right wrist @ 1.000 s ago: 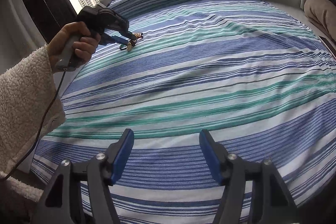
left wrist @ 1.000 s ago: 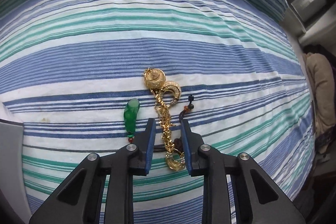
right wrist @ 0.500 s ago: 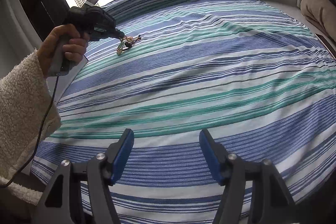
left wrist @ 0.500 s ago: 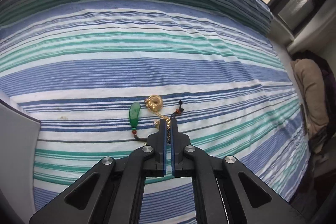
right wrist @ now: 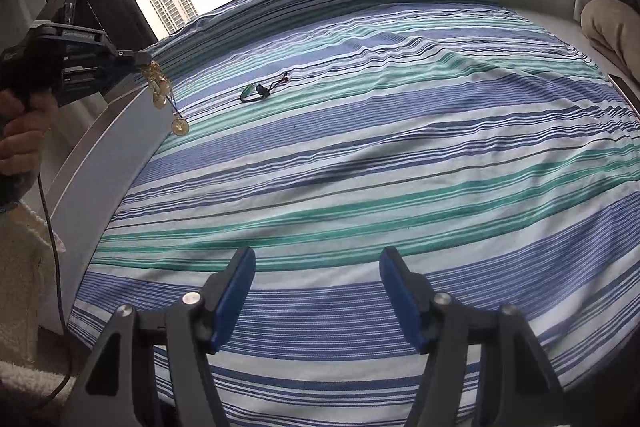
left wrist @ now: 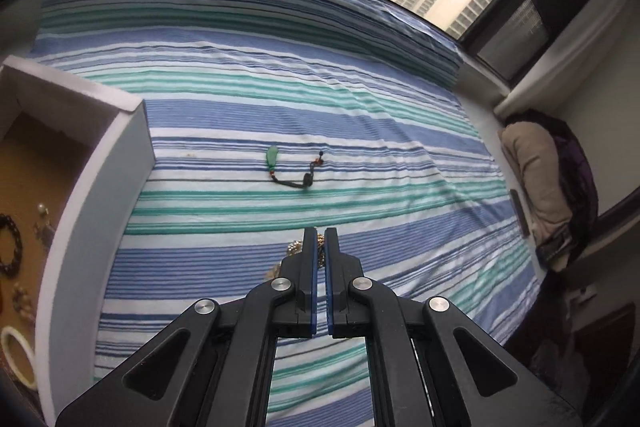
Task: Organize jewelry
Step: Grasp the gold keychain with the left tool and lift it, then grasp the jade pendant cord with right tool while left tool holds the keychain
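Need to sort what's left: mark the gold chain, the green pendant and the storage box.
gold chain (right wrist: 162, 95): right wrist view, dangling charms below the shut left gripper (right wrist: 146, 61).
green pendant (left wrist: 273, 157): left wrist view, the green stone.
storage box (left wrist: 136, 143): left wrist view, white side wall.

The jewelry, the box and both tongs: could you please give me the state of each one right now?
Left tongs: shut on the gold chain.
Gold chain: lifted, dangling clear of the bedspread.
Green pendant on black cord: lying loose on the striped bedspread, untouched.
Right tongs: open, empty, over the bedspread.
White box: open-topped, with other jewelry lying inside.
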The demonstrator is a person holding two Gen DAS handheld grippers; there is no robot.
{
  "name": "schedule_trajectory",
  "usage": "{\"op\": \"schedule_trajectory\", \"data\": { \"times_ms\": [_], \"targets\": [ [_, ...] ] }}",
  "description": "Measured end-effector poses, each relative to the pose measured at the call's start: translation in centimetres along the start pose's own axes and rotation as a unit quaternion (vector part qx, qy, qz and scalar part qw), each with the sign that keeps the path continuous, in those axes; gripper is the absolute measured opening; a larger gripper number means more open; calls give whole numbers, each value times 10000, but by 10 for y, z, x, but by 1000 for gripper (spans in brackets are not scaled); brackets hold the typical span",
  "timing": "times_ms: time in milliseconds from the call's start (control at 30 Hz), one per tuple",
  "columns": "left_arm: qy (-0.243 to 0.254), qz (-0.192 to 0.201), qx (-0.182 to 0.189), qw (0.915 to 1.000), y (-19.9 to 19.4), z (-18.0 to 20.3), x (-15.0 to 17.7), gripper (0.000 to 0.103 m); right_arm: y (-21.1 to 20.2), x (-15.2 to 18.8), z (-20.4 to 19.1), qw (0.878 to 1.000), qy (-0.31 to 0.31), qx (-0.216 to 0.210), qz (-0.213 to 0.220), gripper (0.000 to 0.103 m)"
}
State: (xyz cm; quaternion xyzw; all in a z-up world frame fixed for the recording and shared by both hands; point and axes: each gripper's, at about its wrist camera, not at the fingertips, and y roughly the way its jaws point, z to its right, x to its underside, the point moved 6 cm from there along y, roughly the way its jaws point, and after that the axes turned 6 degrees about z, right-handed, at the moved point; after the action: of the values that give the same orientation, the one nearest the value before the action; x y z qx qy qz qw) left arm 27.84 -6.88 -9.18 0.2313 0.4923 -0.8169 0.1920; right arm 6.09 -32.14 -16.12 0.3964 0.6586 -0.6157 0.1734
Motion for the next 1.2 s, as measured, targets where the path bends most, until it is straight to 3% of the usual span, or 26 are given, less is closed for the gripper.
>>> {"op": "schedule_trajectory", "data": {
  "times_ms": [167, 233, 300, 367, 433, 533, 733, 800, 867, 1067, 1200],
  "targets": [
    [-138, 87, -217, 9996, -23, -21, 26, 0, 24, -28, -15, 9993, -194, -326, -75, 66],
    [-179, 146, -342, 9991, -33, -29, 35, 0, 44, -52, -20, 9986, -373, -383, -56, 66],
    [-180, 202, -523, 9983, -44, -37, 44, 0, 77, -77, -25, 9974, -364, -553, -298, 65],
    [-146, 227, -666, 9974, -53, -44, 54, 0, 116, -100, -28, 9940, 35, -783, -764, 38],
    [-114, 227, -799, 9965, -59, -50, 64, 0, 155, -122, -31, 9868, 584, -1002, -1127, 38],
    [-148, 198, -884, 9958, -66, -58, 77, 0, 197, -150, -53, 9826, 715, -1100, -1317, 39],
    [-209, 239, -938, 9951, -77, -73, 88, 0, 241, -167, -85, 9890, 503, -372, -1338, 39],
    [-260, 225, -925, 9951, -77, -78, 91, 0, 249, -166, -86, 9904, 424, -30, -1312, 38],
    [-298, 206, -922, 9951, -77, -81, 93, 0, 251, -166, -85, 9909, 338, 225, -1285, 14],
    [-317, 213, -905, 9952, -84, -84, 98, 0, 209, -184, -82, 9963, 344, 18, -789, 13],
    [-422, 308, -800, 9954, -103, -80, 90, 0, 159, -202, -98, 9982, -132, -238, -527, 13]
  ]
}}
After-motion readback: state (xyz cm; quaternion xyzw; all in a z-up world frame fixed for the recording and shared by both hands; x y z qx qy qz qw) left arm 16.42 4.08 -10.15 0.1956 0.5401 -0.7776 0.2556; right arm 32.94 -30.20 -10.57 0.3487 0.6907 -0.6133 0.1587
